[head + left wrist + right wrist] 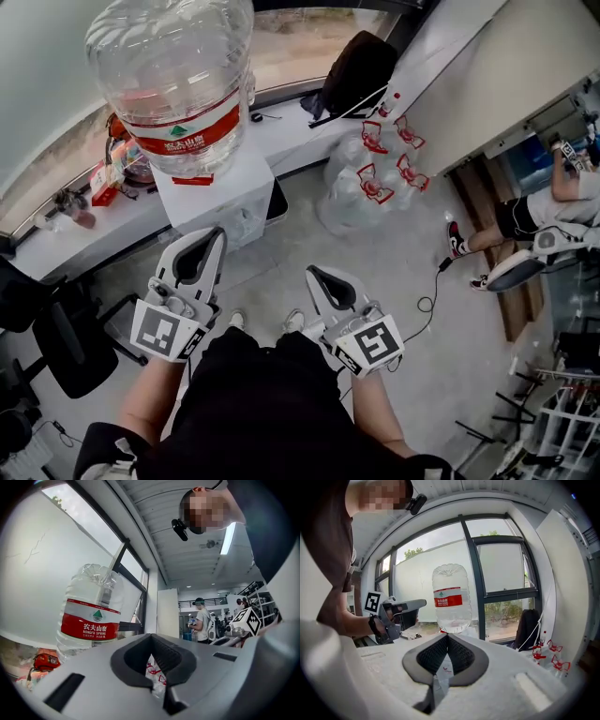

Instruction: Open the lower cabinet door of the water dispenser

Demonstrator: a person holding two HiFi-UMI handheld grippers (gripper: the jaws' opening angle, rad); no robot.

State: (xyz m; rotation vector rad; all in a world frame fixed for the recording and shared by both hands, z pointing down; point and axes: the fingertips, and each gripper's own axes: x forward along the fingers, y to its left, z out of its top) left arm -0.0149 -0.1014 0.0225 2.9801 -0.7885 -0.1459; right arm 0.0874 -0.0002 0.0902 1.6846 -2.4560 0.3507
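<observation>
Grippers: left gripper [217, 234], right gripper [315, 273], both closed; one bottle [173, 84] atop one dispenser [223, 192].

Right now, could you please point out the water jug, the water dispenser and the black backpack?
water jug [169, 66], head view, clear body above the label
water dispenser [242, 187], head view, white top
black backpack [361, 70], head view, its middle

We hold both grippers out ahead of us, side by side and apart. Our left gripper [214, 236] points about level, its jaws closed tip to tip with nothing between them. Our right gripper [315, 274] tips slightly downward, its jaws likewise together and empty. Our left forearm [150, 398] and right forearm [375, 412] reach forward from near our body.
</observation>
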